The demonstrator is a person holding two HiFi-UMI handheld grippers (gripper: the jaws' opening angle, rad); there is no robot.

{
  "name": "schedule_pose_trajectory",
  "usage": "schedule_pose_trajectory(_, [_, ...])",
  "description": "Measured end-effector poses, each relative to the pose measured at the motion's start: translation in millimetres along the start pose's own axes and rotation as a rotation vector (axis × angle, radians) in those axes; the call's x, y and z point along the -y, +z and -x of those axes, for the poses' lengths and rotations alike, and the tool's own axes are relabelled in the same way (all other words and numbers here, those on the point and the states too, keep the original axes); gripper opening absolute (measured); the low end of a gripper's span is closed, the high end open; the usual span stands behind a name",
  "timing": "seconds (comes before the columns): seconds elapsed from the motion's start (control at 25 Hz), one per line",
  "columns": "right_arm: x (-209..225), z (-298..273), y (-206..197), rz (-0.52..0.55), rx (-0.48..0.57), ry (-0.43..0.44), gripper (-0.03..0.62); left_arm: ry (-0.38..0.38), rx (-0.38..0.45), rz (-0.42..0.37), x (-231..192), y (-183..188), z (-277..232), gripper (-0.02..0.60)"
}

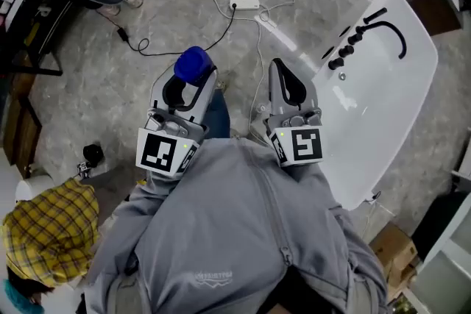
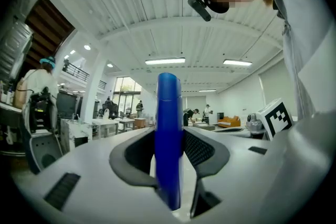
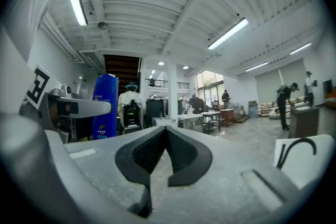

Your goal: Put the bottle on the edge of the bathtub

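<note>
While the bottle (image 1: 193, 64) sits gripped, cables (image 1: 259, 40) lie near the bathtub (image 1: 397, 84).

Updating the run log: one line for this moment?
left gripper: shut on blue bottle | right gripper: shut, empty | bathtub: bottle not yet on edge

Tally, head view:
- one bottle (image 1: 193, 64), blue
- two grippers: left gripper (image 1: 182, 88), right gripper (image 1: 283, 73)
- two marker cubes, one per gripper
- one bathtub (image 1: 397, 92), white
- one faucet (image 1: 390, 29), black and curved, on the bathtub's rim
- a short row of black knobs (image 1: 346, 51) beside the faucet, number not clear
- one power strip (image 1: 245, 4), white, on the floor
- one cardboard box (image 1: 390, 246)
- one bystander (image 1: 48, 220) in yellow plaid
</note>
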State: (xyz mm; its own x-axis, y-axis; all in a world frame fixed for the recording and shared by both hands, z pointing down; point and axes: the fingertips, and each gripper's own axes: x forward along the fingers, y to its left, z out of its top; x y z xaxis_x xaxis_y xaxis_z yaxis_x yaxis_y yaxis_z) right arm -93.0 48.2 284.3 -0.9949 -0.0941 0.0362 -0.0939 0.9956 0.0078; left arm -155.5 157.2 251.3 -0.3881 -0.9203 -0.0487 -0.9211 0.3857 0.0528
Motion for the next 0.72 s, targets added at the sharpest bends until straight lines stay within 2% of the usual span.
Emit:
schedule_pose_trajectory(0.28, [83.8, 15.7, -11.6, 0.003, -0.029, -0.248, 0.003, -0.228, -0.003, 0.047, 32.6, -15.2, -91.7, 0.157])
schedule_pose_trajectory(0.44, [107.2, 0.6, -3.7, 0.021, -0.005, -0.353, 0.003, -0.349, -0.011, 0.063, 34.3, -21.6, -139.4, 0.158])
schedule_pose_trajectory(0.6, [130.9, -16.4, -9.2, 0.004, -0.014, -0.461, 0.003, -0.517, -0.001, 0.048, 43.9, -24.1, -180.4, 0.158])
schedule_pose_trajectory(0.72, [155.4, -26.0, -13.5, -0.001, -0.037, -0.556, 0.003, -0.646, -0.041, 0.044, 52.6, -30.8, -207.6, 0.156])
